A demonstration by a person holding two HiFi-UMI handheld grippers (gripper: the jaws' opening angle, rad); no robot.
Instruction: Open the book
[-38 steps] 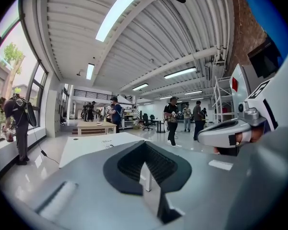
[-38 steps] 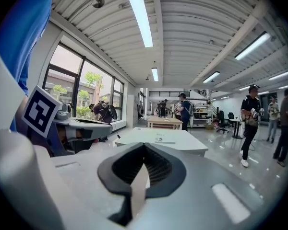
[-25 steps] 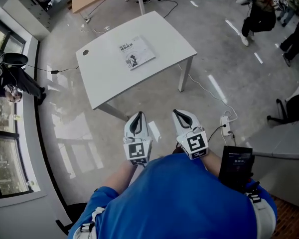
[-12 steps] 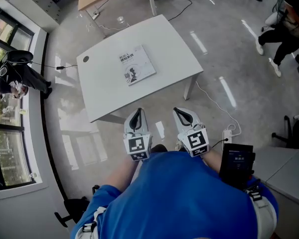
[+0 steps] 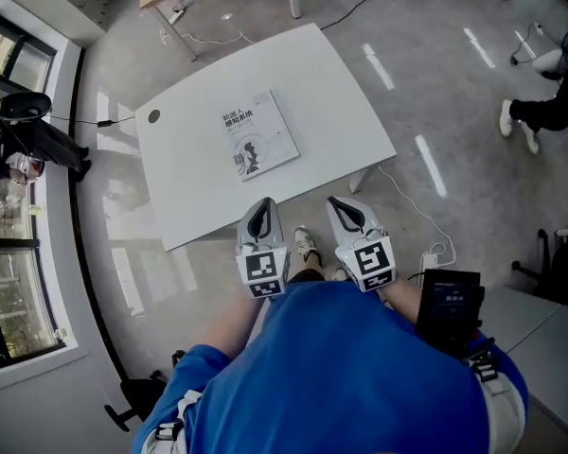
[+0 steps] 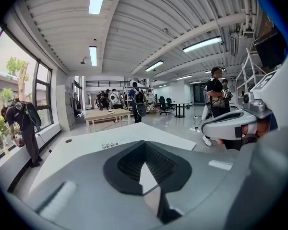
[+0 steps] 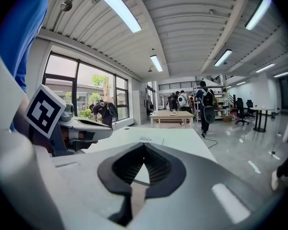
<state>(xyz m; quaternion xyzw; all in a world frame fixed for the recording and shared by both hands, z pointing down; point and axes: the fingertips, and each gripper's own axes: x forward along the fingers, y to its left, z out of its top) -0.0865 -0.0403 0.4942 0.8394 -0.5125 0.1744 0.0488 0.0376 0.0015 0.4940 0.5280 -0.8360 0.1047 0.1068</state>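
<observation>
The book (image 5: 257, 135) lies closed on the white table (image 5: 189, 187), cover up with dark print, a little beyond the table's middle. Both grippers are held side by side at the table's near edge, a good way short of the book. My left gripper (image 5: 260, 206) is shut with nothing in it, and so is my right gripper (image 5: 340, 202). In the left gripper view the shut jaws (image 6: 144, 146) point at the table (image 6: 81, 150), and the book (image 6: 110, 145) shows as a flat strip ahead. The right gripper view shows its jaws (image 7: 144, 148) closed below the book (image 7: 150, 139).
A round cable hole (image 5: 153, 116) sits at the table's far left corner. A power strip (image 5: 429, 256) and cables lie on the floor at the right. A wooden table (image 7: 172, 116) and several people stand farther off. Windows run along the left wall (image 5: 19, 282).
The table and book have come nearer in the head view as the person walked up. Both grippers, still shut, now reach the table's near edge.
</observation>
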